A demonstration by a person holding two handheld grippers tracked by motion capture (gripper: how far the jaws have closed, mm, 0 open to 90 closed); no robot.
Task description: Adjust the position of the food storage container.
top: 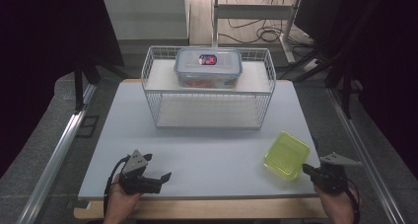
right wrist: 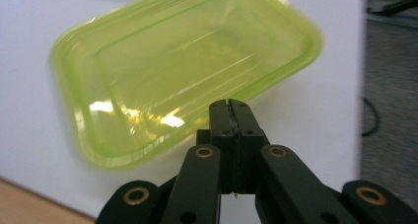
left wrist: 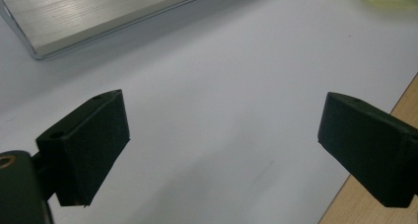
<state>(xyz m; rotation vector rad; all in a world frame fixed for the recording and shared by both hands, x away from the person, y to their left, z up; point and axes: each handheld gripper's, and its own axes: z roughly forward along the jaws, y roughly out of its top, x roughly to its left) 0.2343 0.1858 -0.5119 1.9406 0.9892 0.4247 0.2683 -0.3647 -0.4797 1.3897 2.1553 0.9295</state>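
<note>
Two grippers: right gripper [right wrist: 230, 105] is pinching the yellow-green container's [right wrist: 182, 71] rim with clenched fingers; left gripper [left wrist: 222, 150] is resting released on the desk [top: 207, 155]

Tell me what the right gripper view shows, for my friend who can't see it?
A see-through yellow-green plastic tray lies on a white table, a bit blurred. Just in front of it, the right gripper rises from the bottom with its two black jaws pressed shut and nothing between them, its tip at the tray's near edge.
</note>
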